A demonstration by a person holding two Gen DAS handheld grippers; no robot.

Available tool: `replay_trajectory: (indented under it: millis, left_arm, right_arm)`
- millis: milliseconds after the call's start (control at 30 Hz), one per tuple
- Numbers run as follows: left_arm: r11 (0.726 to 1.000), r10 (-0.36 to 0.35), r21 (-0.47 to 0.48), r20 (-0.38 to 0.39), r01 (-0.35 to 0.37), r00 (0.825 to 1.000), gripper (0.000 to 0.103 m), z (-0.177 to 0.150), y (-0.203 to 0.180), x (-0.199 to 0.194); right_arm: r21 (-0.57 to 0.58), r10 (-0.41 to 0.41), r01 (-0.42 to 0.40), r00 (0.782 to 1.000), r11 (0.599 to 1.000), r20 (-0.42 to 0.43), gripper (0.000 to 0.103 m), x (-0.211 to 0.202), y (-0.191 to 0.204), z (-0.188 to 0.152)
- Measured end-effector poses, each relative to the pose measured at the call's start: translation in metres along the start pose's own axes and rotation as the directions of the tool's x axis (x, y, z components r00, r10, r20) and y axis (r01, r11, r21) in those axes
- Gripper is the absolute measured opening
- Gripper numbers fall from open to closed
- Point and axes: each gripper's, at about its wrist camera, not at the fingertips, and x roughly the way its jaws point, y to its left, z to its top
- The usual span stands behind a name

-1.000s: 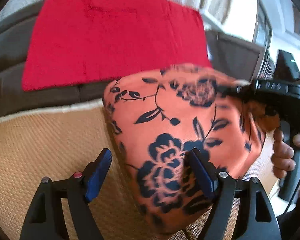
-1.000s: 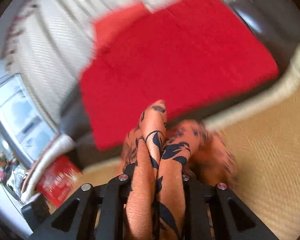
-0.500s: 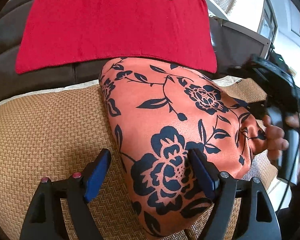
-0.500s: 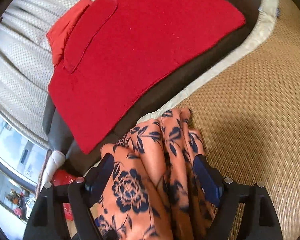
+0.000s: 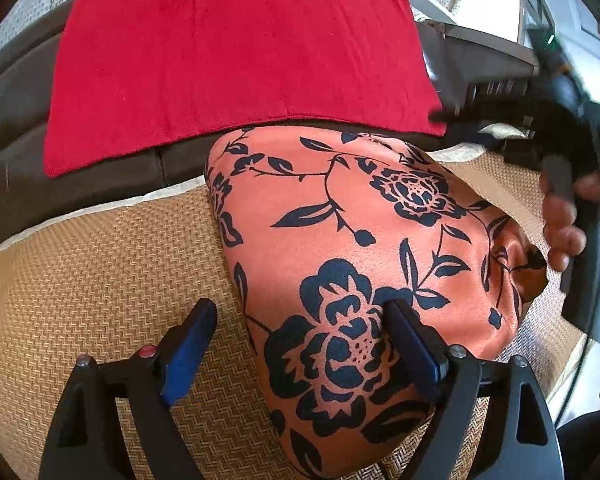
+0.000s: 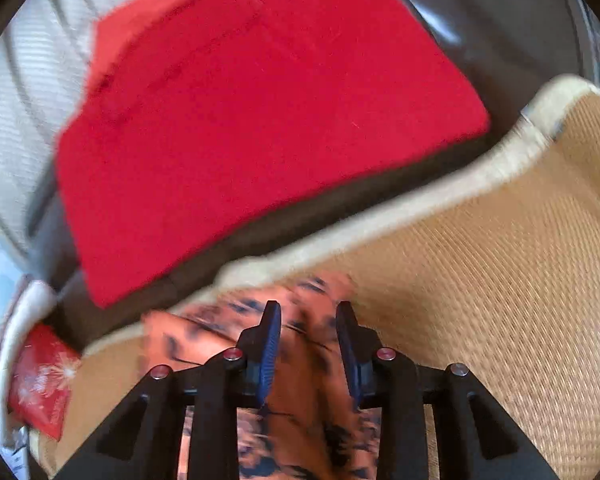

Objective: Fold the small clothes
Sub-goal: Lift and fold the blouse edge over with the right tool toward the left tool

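An orange garment with dark blue flowers (image 5: 360, 240) lies spread on a woven tan mat (image 5: 80, 280). My left gripper (image 5: 300, 340) hovers low over its near end. Its jaws are wide and still opening, with the cloth's left edge between them and nothing pinched. In the blurred right wrist view, the right gripper (image 6: 309, 340) hangs over the same garment (image 6: 204, 336). Its blue pads (image 6: 270, 344) stand a narrow gap apart and are closing, and they press on no cloth. A hand (image 5: 560, 220) holds that gripper at the garment's far right corner.
A red cloth with a pocket (image 5: 236, 60) covers the dark sofa back behind the mat, also in the right wrist view (image 6: 260, 120). The mat's pale border (image 6: 380, 216) runs along the sofa. A red packet (image 6: 44, 376) lies at the left. A white knit throw (image 6: 20, 80) hangs behind.
The right gripper let go of the bunched garment, opened wide, then narrowed again while moving sideways. The garment settled flat on the mat. The left gripper stayed put, a little wider.
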Motion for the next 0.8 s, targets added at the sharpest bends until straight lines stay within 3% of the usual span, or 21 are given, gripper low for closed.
replay_trajectory:
  millis: [133, 233, 333, 367, 433, 533, 667, 800]
  left_arm:
    - [1.000, 0.015, 0.011, 0.006, -0.015, 1.000, 0.088, -0.001, -0.004, 0.000]
    - [0.999, 0.024, 0.024, 0.011, -0.024, 1.000, 0.088, 0.000, -0.008, -0.003]
    - [0.999, 0.028, 0.027, 0.013, -0.028, 1.000, 0.088, -0.001, -0.009, -0.004]
    - [0.999, 0.027, 0.028, 0.015, -0.027, 1.000, 0.088, -0.001, -0.010, -0.004]
    - [0.999, 0.027, 0.030, 0.018, -0.027, 0.999, 0.088, -0.001, -0.011, -0.004]
    - [0.999, 0.035, 0.038, 0.021, -0.036, 0.999, 0.088, -0.002, -0.013, -0.005]
    - [0.999, 0.029, 0.032, 0.019, -0.029, 0.999, 0.088, 0.000, -0.015, -0.008]
    - [0.999, -0.012, -0.036, 0.061, 0.014, 0.998, 0.088, 0.012, -0.004, -0.019]
  right_arm:
    - [-0.097, 0.086, -0.078, 0.993, 0.992, 0.079, 0.032, -0.017, 0.029, 0.000]
    - [-0.154, 0.135, -0.132, 0.991, 0.979, 0.009, 0.032, -0.010, 0.041, -0.002]
    - [-0.165, 0.051, -0.072, 0.991, 0.984, -0.126, 0.032, 0.024, 0.041, -0.010]
    - [-0.146, -0.008, -0.019, 0.984, 0.989, -0.179, 0.031, 0.039, 0.033, -0.013]
    - [-0.094, -0.044, 0.022, 0.968, 0.995, -0.247, 0.031, 0.056, 0.019, -0.025]
    - [-0.019, -0.007, 0.003, 0.970, 1.000, -0.242, 0.031, 0.060, 0.003, -0.020]
    - [-0.046, -0.009, -0.002, 0.973, 0.999, -0.232, 0.030, 0.046, 0.000, -0.017]
    - [-0.040, 0.049, -0.058, 0.983, 0.998, -0.178, 0.031, 0.012, -0.005, -0.020]
